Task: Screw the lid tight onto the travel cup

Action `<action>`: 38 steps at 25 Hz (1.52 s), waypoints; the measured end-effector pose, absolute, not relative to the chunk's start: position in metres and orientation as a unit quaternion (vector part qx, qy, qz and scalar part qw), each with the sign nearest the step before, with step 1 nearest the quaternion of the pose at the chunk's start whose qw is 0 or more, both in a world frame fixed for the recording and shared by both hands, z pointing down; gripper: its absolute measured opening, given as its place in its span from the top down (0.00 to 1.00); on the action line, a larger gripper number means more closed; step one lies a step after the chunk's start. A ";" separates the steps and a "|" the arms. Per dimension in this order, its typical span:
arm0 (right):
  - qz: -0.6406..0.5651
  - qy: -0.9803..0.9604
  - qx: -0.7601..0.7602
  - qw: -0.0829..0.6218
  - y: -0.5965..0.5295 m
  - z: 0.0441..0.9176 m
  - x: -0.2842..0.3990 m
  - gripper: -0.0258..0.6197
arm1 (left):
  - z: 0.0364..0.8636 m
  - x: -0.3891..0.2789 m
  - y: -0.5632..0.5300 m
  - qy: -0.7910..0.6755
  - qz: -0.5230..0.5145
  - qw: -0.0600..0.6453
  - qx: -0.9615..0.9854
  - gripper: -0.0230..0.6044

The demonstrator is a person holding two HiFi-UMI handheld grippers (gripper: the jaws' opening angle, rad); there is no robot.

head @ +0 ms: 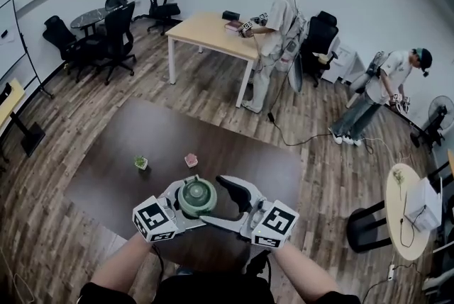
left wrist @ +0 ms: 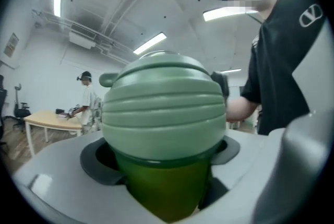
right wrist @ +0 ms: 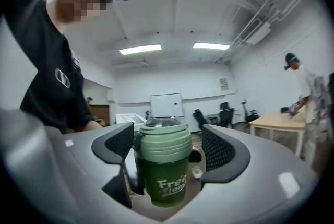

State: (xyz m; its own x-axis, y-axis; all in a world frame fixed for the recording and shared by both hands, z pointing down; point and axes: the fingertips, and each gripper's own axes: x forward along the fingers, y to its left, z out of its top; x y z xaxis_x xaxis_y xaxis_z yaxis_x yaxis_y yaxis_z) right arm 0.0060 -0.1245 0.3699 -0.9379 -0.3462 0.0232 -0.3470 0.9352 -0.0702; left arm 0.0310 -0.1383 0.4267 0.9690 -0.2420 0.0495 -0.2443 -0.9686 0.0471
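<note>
In the head view the left gripper is holding the cup above the near part of the dark worktop. Its fingers are wrapping the cup from the left, and the lid is sitting on top. The right gripper is reaching in from the right, one dark finger lying just beside the lid. Beyond the fingers, a small green thing and a pink thing are lying on the worktop, well apart from the cup. In the left gripper view the left gripper is clamping the dark green cup between its fingers, which are standing fairly wide around it. The pale ribbed lid is bulging just above them. In the right gripper view the right gripper is standing wide, gripping nothing. The cup is standing upright between its fingers, and the lid is sitting level with the pads. The pad at the view's left is lying close to the lid, though I cannot tell whether it is touching, and the other pad is standing clear.
</note>
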 end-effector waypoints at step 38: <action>-0.012 -0.995 -0.052 0.081 -0.078 0.356 -0.003 0.33 | 0.417 0.054 -0.081 0.053 0.037 0.027 0.998 0.30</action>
